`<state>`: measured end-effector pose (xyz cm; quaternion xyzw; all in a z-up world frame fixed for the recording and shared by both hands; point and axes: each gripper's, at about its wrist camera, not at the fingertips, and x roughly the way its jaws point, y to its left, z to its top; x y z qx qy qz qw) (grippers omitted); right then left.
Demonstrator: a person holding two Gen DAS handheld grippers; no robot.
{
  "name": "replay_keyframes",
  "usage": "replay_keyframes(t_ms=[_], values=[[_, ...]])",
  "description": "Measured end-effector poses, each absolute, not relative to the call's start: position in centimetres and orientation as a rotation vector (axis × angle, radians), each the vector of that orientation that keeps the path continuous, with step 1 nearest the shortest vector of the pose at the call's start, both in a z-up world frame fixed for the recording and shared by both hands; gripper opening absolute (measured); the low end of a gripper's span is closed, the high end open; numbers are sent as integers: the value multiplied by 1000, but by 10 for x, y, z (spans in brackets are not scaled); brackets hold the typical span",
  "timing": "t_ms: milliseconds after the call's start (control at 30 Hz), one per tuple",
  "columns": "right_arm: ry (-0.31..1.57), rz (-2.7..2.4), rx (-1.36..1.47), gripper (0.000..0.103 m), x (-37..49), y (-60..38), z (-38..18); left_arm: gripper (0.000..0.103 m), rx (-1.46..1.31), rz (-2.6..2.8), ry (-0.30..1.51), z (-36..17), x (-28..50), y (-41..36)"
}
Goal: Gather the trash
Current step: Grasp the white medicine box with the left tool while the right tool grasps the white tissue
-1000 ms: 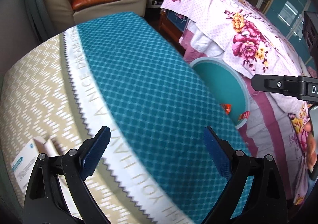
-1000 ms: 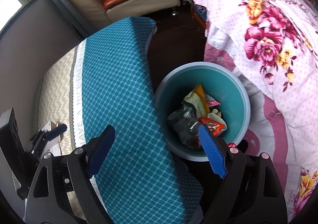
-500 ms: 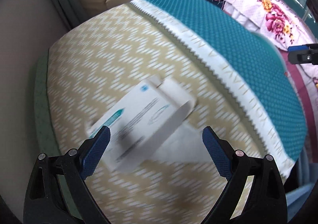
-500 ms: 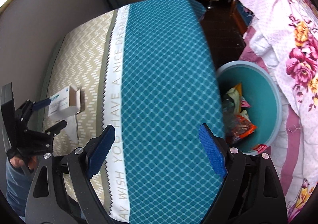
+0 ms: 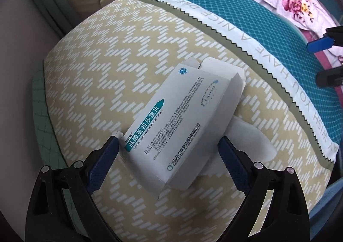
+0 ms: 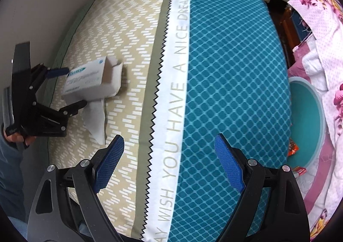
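Blue pads on your left gripper (image 5: 168,152) stand wide apart on either side of the white medicine box (image 5: 182,126), one finger at each long side of its near end; they do not appear to press on it, so the box lies between open jaws and is not gripped. That box rests on the beige zigzag half of the tablecloth (image 5: 103,74), its far end flap open, and it partly covers a white tissue (image 5: 250,141) lying flat just to its right. From your right wrist camera the same box (image 6: 85,81) and tissue (image 6: 96,121) show at the far left, with your left gripper (image 6: 62,87) straddling the box.

Your right gripper (image 6: 169,160) is spread wide and holds nothing, hanging above the white lettered band of the cloth where the beige meets the teal. Off the table's right edge sits the teal bin (image 6: 308,113), with red wrappers (image 6: 292,148) at its near rim, beside a floral quilt (image 6: 321,16).
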<state>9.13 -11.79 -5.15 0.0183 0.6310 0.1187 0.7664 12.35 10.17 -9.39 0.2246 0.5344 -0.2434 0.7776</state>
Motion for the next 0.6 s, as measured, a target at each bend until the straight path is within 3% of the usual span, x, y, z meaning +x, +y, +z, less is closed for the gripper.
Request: replay_keyframes(t_ms=[433, 533, 600], values=[[1395, 275, 37, 82, 103, -86, -70, 97, 365, -551, 1154, -96, 159, 100], [1390, 266, 51, 82, 108, -91, -71, 72, 317, -547, 1141, -90, 163, 101], [1386, 264, 51, 82, 111, -94, -70, 40, 287, -536, 1133, -85, 163, 102]])
